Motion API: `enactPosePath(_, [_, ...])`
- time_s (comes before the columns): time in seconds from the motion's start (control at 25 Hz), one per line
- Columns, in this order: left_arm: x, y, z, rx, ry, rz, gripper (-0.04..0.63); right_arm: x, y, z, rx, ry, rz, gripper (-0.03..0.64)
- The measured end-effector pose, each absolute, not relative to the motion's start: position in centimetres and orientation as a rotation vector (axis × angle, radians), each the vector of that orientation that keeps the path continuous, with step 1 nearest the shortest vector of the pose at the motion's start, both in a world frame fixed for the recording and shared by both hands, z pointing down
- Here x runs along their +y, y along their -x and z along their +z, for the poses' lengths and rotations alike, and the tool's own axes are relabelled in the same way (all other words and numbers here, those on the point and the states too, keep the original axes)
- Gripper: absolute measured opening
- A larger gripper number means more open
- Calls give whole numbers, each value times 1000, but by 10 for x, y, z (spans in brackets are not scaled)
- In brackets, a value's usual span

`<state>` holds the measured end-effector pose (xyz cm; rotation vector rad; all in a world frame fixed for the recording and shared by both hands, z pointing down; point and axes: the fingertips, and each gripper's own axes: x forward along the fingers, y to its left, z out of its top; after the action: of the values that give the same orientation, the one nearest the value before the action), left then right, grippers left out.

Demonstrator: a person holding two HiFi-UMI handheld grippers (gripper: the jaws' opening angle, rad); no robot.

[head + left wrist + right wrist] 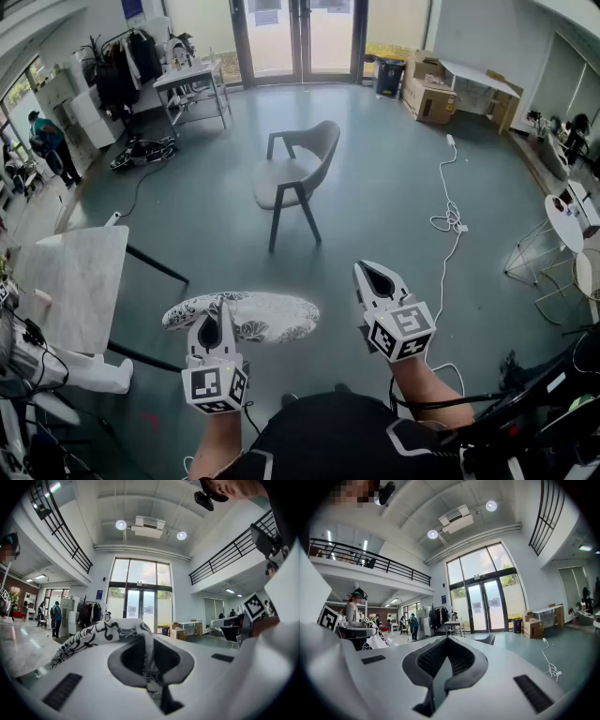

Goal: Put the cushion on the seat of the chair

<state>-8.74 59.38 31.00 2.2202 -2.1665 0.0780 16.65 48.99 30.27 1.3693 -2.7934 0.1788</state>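
Bright daylight floods in through the overexposed glass doors point(300, 37); round ceiling lamps point(121, 524) flare. The chair point(281, 178) casts only a faint shadow on the floor point(394, 206). Fisheye bending, black corners, foreground blurred.

White cushion point(246, 316) with black floral print, flat, level, raised at near left, grey chair point(292, 178) upright, far centre, well apart

You stand on a smooth grey-green floor point(394, 197) in a tall hall. Ahead of you glass doors point(298, 37) close the far end, with cardboard boxes point(427, 92) to their right and a clothes rack point(127, 61) to their left. A white cable point(450, 214) snakes across the floor. Round ceiling lamps point(121, 524) glow above a railed balcony point(63, 531).
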Motion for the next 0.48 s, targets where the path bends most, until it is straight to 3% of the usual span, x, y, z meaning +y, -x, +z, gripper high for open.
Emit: enactPosePath(0.48, [601,97,313,-2143,-2241,81,21,498,-156,300,-2801,-1374,161,9])
